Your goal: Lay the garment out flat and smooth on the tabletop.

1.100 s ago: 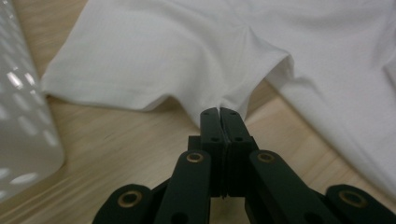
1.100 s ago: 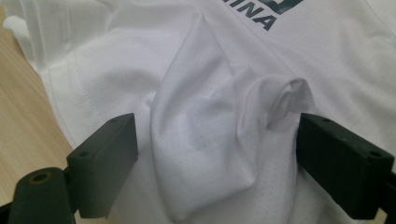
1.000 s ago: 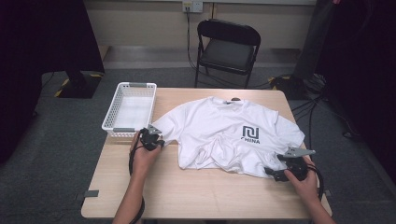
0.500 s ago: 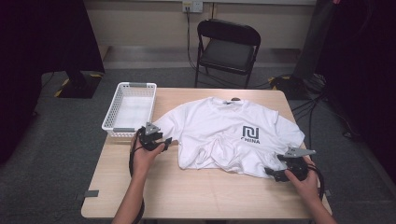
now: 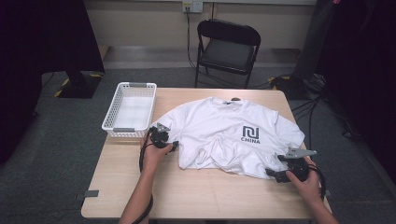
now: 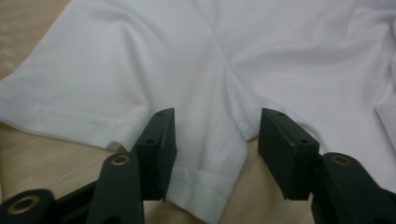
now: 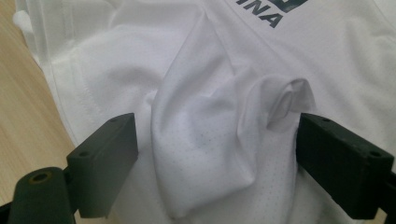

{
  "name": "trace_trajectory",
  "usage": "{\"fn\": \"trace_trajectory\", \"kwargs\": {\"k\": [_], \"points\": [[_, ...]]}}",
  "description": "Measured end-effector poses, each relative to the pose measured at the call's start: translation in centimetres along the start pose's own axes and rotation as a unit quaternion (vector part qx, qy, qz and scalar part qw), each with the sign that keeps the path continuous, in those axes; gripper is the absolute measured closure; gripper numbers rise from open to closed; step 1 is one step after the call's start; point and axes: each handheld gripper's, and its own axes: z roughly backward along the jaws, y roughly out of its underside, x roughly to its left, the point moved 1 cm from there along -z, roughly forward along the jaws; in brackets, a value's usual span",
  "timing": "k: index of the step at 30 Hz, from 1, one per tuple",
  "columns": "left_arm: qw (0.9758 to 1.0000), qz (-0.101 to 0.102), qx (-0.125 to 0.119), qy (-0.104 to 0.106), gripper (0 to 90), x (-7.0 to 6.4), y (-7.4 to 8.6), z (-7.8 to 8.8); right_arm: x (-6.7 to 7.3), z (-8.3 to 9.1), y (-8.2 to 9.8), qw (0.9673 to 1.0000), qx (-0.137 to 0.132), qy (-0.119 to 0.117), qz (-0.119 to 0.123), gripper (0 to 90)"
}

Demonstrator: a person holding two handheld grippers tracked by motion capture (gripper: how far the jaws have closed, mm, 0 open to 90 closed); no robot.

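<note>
The white T-shirt (image 5: 233,135) lies rumpled and unfolded on the table (image 5: 205,196), and the left gripper (image 6: 212,140) and right gripper (image 7: 215,154) both stand apart around its cloth, so I judge the grasp is not yet made.

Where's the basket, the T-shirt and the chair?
basket (image 5: 114,129), high view, on its near rim.
T-shirt (image 5: 219,123), high view, on the chest.
chair (image 5: 225,55), high view, on the seat.
</note>
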Motion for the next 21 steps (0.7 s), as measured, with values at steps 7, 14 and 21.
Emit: {"fn": "trace_trajectory", "kwargs": {"k": [7, 14, 21], "points": [[0.9997, -0.02, -0.014, -0.001, 30.2, -0.7, -0.4, 0.9, -0.1, 0.1, 0.1, 1.0, 0.0, -0.002, 0.002, 12.4], [0.9911, -0.07, -0.052, 0.101, 23.0, -6.0, 0.0, 2.1, -0.1, 0.1, 0.1, 1.0, 0.0, -0.002, 0.003, 12.3], [0.9876, -0.112, -0.016, 0.108, 20.8, -7.5, 2.1, 0.7, 0.0, 0.1, 0.1, 1.0, 0.001, -0.002, 0.003, 12.3]]}}
